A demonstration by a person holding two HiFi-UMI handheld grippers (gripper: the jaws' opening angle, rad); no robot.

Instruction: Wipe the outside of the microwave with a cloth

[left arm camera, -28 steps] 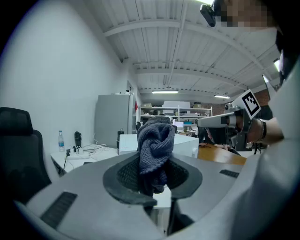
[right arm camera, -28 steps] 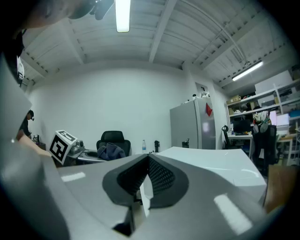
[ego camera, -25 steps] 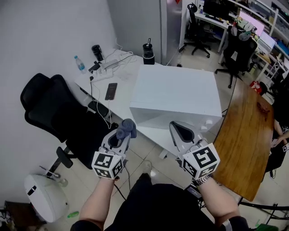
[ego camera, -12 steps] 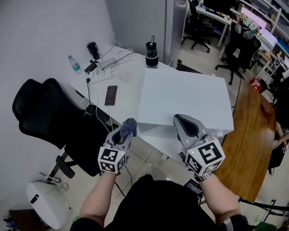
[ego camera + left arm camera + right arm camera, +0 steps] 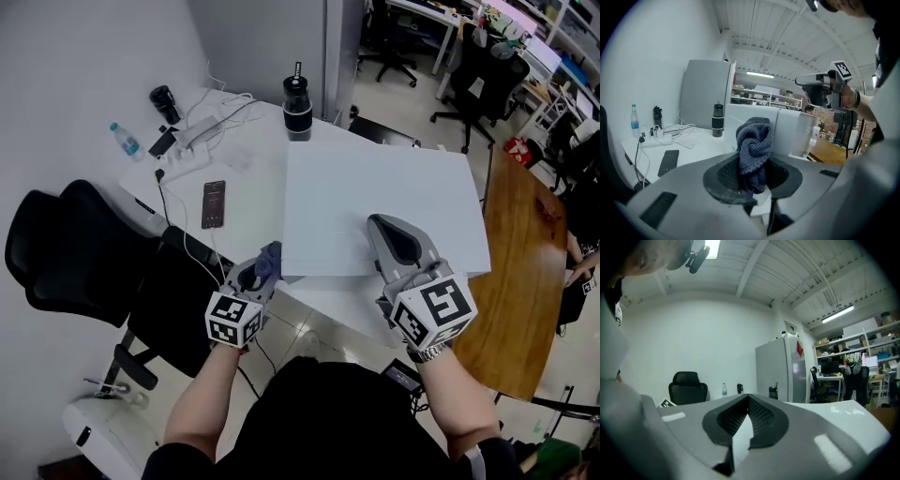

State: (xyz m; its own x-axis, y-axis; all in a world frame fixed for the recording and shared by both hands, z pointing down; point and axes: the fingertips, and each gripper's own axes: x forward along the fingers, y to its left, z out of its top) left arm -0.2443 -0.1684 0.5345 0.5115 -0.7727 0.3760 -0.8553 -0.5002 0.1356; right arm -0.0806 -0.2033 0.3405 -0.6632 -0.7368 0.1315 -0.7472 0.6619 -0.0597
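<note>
Microwave, a large white box (image 5: 384,202), stands on the right part of a white table (image 5: 248,178). To its right lies a brown wooden table (image 5: 520,272). Beyond the white table rises a tall grey metal cabinet (image 5: 272,33), and to the left, nearer us, is a black office chair (image 5: 66,253).

We hold a grey two-jaw gripper in each hand. Our right gripper (image 5: 386,230) is above the near part of the microwave's top. Its jaws are pressed together with nothing between them, as the right gripper view (image 5: 747,401) shows plainly.

Our left gripper (image 5: 262,274) is lower, at the microwave's near left corner. It clamps a bunched, dark blue-grey knitted cloth (image 5: 270,261). The cloth is just beside the microwave's left side; we cannot tell whether it touches.

In the left gripper view the cloth (image 5: 753,143) stands up from between the jaws of that gripper (image 5: 752,164). The microwave (image 5: 792,133) is close behind it, and the right gripper (image 5: 808,89) shows at the upper right.

Smaller things lie on the white table. A black insulated flask (image 5: 297,94) stands just beyond the microwave's far left corner. A white power strip (image 5: 192,131) with trailing cables lies further left. A black smartphone (image 5: 214,203) lies flat to the left of the microwave. A clear plastic water bottle (image 5: 123,141) stands at the far left edge.
</note>
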